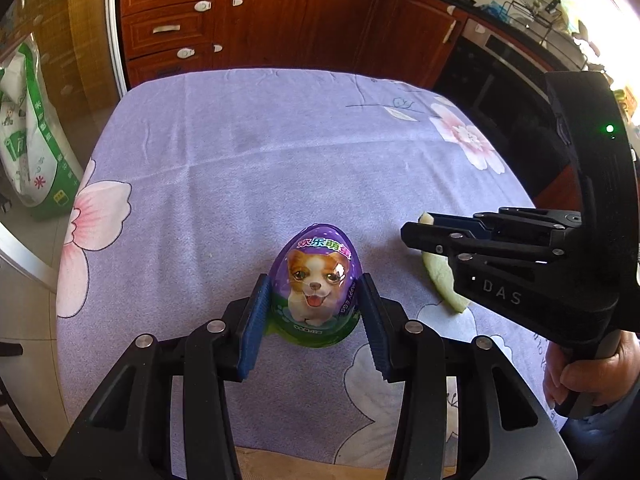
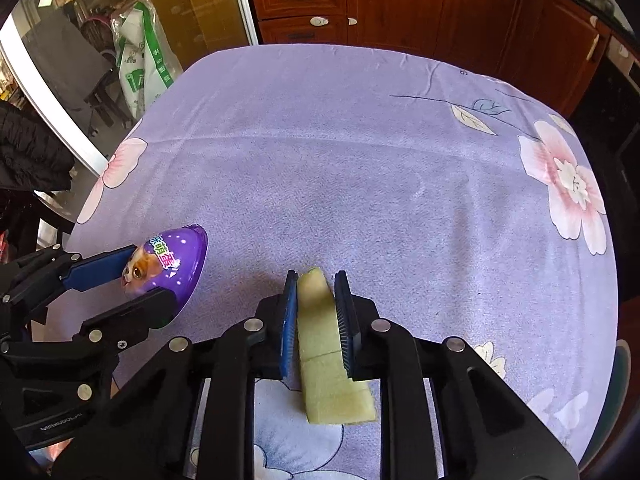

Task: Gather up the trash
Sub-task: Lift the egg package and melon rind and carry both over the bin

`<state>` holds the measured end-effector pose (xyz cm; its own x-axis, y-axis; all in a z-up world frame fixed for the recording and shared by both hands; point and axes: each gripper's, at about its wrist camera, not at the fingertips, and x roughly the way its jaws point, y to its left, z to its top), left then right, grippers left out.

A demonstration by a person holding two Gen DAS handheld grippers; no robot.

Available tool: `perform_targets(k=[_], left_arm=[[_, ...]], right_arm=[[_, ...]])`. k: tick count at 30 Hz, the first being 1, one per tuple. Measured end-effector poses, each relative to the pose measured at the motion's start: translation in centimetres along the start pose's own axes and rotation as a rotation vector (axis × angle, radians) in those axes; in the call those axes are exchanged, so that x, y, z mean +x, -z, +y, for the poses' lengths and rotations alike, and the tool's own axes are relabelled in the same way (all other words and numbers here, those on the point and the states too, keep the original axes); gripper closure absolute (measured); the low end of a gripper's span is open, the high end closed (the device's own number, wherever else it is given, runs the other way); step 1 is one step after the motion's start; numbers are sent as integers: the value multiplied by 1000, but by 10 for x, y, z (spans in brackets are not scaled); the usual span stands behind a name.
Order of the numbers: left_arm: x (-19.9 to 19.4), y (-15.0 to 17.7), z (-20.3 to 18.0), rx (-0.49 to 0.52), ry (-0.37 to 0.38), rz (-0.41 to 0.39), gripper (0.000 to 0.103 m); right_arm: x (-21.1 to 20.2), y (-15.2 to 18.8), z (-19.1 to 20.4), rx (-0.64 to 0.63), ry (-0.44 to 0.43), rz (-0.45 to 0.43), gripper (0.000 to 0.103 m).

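Left wrist view showed my left tongs (image 1: 312, 316) clamped on the purple toy egg (image 1: 316, 284) near the desk's (image 1: 280, 152) front edge, and beside it my right tongs (image 2: 316, 316) were nipped tight on the pale green rind strip (image 2: 320, 344), which lay flat on the cloth. So both bits of trash were in hand but nothing was binned yet, and no bin showed anywhere. The cloth ahead lay bare with plenty of room, though the two tongs sat close together.
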<state>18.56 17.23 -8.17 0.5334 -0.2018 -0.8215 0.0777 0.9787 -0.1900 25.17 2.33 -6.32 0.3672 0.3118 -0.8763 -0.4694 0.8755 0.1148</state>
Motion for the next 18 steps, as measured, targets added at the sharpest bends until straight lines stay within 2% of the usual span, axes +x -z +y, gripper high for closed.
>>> perform_targets(k=[8,18], left_arm=[[-9,-4,-31,41,11,-16,58],[-27,-11,-95,130,32,-52,58]], right_arm=[[-40,7,-27,73,-35,-63,87],[-97,22,-73,167,-47,-154,87]])
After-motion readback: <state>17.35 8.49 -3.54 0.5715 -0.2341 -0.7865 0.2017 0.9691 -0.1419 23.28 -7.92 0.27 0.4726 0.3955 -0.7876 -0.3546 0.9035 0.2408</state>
